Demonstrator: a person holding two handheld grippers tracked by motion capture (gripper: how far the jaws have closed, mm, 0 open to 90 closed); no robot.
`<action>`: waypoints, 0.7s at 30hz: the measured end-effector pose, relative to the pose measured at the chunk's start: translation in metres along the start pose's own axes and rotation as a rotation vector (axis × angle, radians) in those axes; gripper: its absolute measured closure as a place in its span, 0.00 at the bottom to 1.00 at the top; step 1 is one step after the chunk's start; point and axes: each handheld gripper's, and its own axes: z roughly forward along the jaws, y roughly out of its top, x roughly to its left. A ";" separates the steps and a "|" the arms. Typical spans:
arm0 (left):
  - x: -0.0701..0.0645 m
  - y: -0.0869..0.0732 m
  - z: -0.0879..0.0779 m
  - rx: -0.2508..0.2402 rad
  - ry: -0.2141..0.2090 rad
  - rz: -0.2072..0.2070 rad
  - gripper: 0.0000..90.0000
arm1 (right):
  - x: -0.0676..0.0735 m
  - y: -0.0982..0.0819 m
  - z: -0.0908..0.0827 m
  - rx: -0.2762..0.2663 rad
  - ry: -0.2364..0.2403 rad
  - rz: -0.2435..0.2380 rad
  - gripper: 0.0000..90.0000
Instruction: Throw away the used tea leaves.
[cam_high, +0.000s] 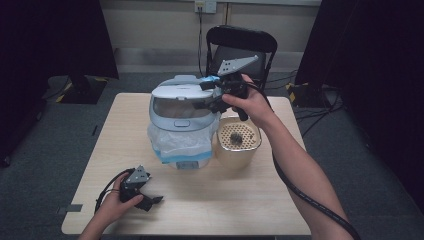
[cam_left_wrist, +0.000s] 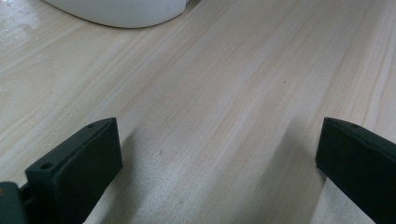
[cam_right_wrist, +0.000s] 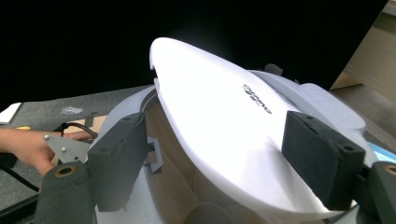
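Two grippers: right gripper (cam_right_wrist: 212, 158) jaws spread astride the white lid (cam_right_wrist: 224, 121) of the grey appliance (cam_high: 181, 125) mid-table toward the far edge, left gripper (cam_left_wrist: 217, 158) spread wide, empty, near-left corner.

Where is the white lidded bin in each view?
High view: white lidded bin at the table's middle, left of a beige container.
Left gripper view: top left edge, a white rounded part, likely its base.
Right gripper view: centre, its lid tilted up between the right tool's jaws.
Shared landmark: the pale wooden table it stands on.
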 end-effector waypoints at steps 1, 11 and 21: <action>0.000 0.000 0.000 0.000 0.001 -0.002 0.00 | 0.001 -0.001 0.000 0.001 0.002 0.004 0.23; 0.000 0.000 0.000 0.000 0.000 0.000 0.00 | 0.007 -0.002 0.005 0.002 0.036 0.010 0.23; 0.000 0.000 0.000 0.000 0.000 0.000 0.00 | 0.008 -0.007 0.009 0.013 0.050 0.025 0.22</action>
